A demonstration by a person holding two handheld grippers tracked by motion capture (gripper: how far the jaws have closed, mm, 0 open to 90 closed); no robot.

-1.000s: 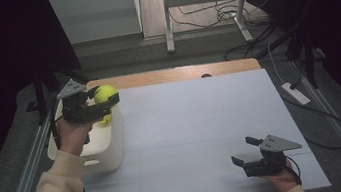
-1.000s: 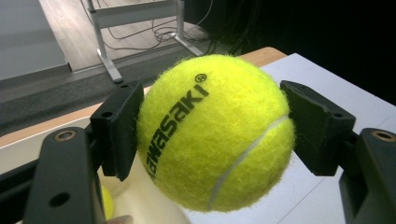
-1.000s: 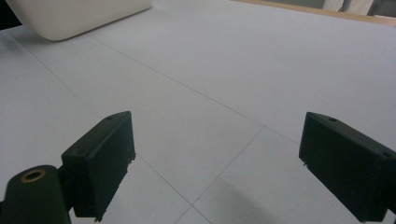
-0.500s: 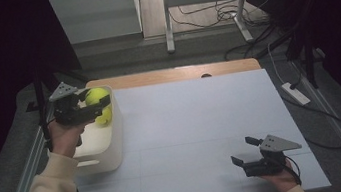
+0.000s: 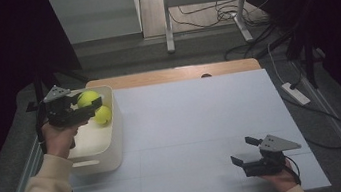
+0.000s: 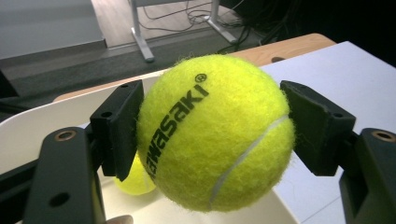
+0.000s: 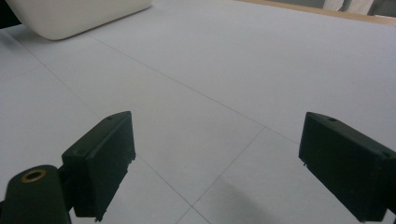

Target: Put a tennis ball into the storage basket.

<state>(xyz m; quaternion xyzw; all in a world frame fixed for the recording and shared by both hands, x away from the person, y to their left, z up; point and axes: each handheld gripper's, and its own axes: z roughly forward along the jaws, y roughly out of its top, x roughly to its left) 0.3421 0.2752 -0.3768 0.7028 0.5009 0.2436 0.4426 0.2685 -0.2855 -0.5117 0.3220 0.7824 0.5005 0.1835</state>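
Directly above the white plastic bin (image 5: 113, 134) at the desk's (image 5: 197, 122) left edge, your left tool (image 5: 90, 106) clamps a fuzzy yellow tennis ball (image 6: 215, 130); your right tool (image 5: 245, 152), jaws wide and empty, sits well apart.

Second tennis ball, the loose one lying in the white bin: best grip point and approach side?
Take the loose tennis ball across its middle, coming from above: the white bin walls block any side approach. It sits near the bin's far right corner, so probably line the jaws up along that wall. The left tongs are shut on the held ball; the right tongs, open, could likely do it.
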